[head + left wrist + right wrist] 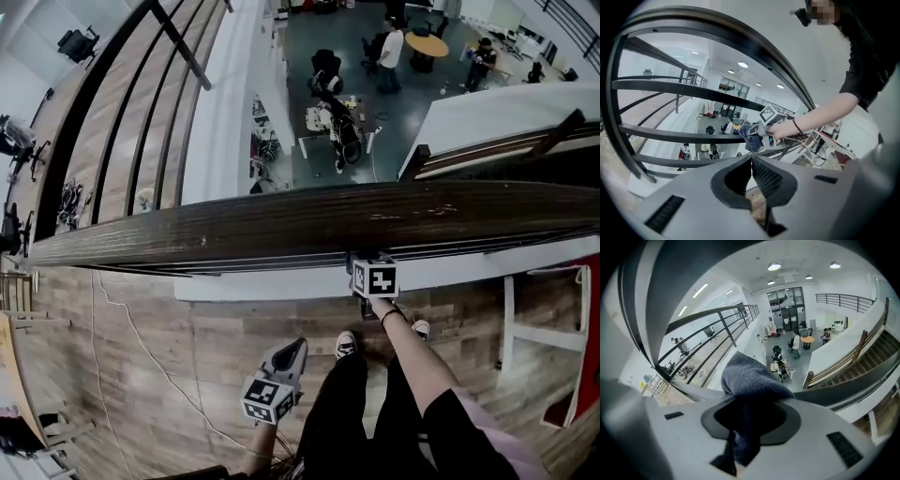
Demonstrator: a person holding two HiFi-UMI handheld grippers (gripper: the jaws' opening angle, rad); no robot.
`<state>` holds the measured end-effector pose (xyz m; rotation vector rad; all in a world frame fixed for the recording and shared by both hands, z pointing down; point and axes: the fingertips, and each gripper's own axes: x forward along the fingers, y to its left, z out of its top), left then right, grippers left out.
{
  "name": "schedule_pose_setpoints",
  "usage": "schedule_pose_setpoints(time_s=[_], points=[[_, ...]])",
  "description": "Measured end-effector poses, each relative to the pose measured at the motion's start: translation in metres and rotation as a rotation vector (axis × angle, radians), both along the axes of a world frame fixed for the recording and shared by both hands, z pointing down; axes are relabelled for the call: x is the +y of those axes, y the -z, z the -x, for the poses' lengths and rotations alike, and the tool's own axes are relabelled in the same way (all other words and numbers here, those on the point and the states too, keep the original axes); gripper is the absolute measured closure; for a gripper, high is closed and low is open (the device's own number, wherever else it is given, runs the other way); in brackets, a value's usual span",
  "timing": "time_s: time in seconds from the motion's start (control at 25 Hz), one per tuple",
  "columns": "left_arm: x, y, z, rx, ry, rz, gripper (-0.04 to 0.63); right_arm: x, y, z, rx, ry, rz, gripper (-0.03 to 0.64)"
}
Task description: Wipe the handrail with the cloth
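Observation:
The dark wooden handrail point(281, 225) runs left to right across the head view. My right gripper point(368, 264) sits right at its near edge, its marker cube just below the rail and its tips hidden under the wood. It is shut on a blue-grey cloth point(750, 378), which bunches out past the jaws. The left gripper view shows that cloth point(750, 136) among the railing bars, under the handrail point(740, 35). Whether the cloth touches the rail I cannot tell. My left gripper point(293, 352) hangs low by the person's legs, shut, holding nothing point(751, 161).
Black horizontal railing bars point(670, 133) run below the handrail. Beyond the rail is a drop to a lower floor with people, a round table point(427, 44) and a chair. A staircase point(506, 150) lies at the right. A white cable point(141, 347) trails over the wooden floor.

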<state>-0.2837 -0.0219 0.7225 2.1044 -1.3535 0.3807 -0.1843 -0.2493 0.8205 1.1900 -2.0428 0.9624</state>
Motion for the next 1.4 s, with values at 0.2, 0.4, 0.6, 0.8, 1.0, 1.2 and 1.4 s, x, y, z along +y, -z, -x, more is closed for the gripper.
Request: schedule_pose_setpoints(time_s=[0.2, 0.4, 0.6, 0.8, 1.0, 1.2, 1.4], points=[[-0.021, 0.0, -0.048, 0.005, -0.05, 0.003, 0.594, -0.02, -0.001, -0.079, 0.03, -0.045, -0.034, 0.514], [-0.037, -0.008, -0.108, -0.003, -0.125, 0.039, 0.594, -0.039, -0.002, -0.168, 0.042, -0.123, -0.044, 0.514], [-0.067, -0.007, -0.193, 0.011, -0.211, 0.065, 0.594, -0.058, 0.0, -0.264, 0.046, -0.186, -0.061, 0.514], [-0.101, -0.004, -0.277, 0.028, -0.298, 0.073, 0.594, -0.076, 0.001, -0.35, 0.069, -0.222, -0.081, 0.514], [-0.128, -0.002, -0.36, 0.041, -0.368, 0.051, 0.594, -0.09, 0.001, -0.443, 0.069, -0.284, -0.069, 0.514], [-0.15, 0.0, -0.431, 0.038, -0.432, 0.051, 0.594, -0.105, 0.0, -0.531, 0.082, -0.33, -0.089, 0.514], [-0.162, 0.0, -0.468, 0.038, -0.447, 0.06, 0.594, -0.118, 0.001, -0.594, 0.091, -0.388, -0.078, 0.514]])
